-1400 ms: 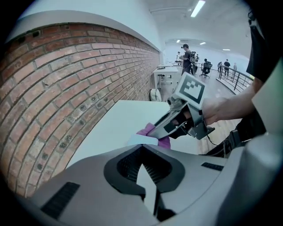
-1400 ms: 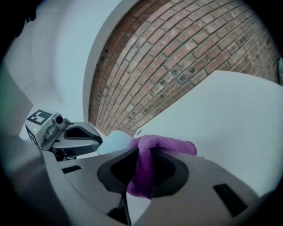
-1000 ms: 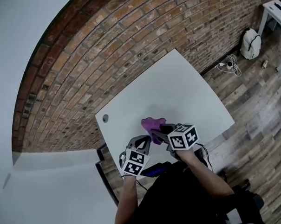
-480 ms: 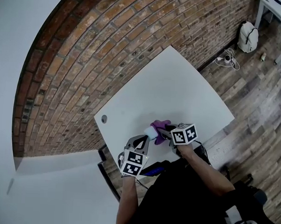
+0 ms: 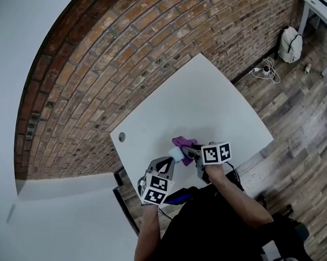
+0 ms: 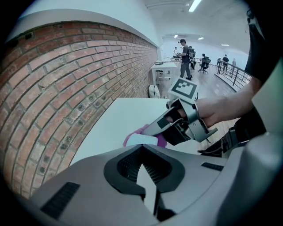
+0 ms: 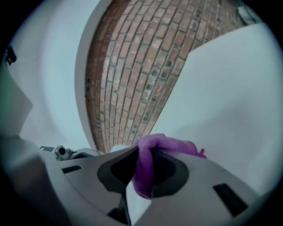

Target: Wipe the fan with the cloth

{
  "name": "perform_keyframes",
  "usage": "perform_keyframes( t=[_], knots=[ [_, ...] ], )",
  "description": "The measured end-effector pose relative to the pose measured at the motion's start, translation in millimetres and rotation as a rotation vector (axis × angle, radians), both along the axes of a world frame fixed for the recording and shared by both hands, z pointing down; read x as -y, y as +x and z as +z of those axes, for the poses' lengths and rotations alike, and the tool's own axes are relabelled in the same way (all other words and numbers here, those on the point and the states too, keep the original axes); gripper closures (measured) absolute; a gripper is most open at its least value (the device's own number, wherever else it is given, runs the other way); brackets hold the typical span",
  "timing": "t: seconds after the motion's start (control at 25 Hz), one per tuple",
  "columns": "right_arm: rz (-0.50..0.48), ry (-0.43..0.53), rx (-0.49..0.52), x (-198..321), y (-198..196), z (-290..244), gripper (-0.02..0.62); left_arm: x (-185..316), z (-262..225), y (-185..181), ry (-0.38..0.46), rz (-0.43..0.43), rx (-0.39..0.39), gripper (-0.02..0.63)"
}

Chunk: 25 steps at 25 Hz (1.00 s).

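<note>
My right tool (image 7: 141, 152) clamps the purple fabric cloth (image 7: 170, 145) against the small pale fan (image 6: 140, 139), which my left tool (image 6: 143, 152) grips; wiping looks underway, not finished.

No text can be read

The fan (image 5: 176, 154), in the left claw (image 5: 171, 161), stood just left of the cloth (image 5: 183, 143) in the right claw (image 5: 188, 151), both over the counter (image 5: 208, 102) near its front edge, a brick wall (image 5: 118, 60) behind it.
</note>
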State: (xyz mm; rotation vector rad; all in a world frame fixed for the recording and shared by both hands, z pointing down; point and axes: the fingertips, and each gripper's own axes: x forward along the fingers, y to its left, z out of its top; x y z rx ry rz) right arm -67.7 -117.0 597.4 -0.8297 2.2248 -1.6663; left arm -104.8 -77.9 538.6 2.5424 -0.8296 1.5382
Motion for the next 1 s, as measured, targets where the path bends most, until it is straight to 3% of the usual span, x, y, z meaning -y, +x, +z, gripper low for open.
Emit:
perform_keyframes(
  t=[0.16,0.4,0.8,0.92,1.0],
  knots=[
    [0.003,-0.001,-0.050,-0.5,-4.3,17.9,0.529,0.6,-0.1,-1.2,-0.006,-0.011,-0.002,0.601],
    [-0.079,0.068,-0.278,5.5,-4.4,35.5,0.529,1.0,-1.0,-1.3,-0.004,-0.020,-0.015,0.601],
    [-0.316,0.037,-0.610,-3.9,-2.1,87.9,0.529,1.4,-1.4,-0.2,0.008,-0.024,-0.020,0.601],
    [-0.311,0.065,-0.743,1.5,19.7,82.7,0.529,-0.2,-0.5,0.2,0.002,-0.027,-0.019,0.601],
    [-0.248,0.079,-0.664,6.4,27.9,62.8,0.529,-0.3,-0.4,0.6,0.002,-0.029,-0.025,0.601]
  ],
)
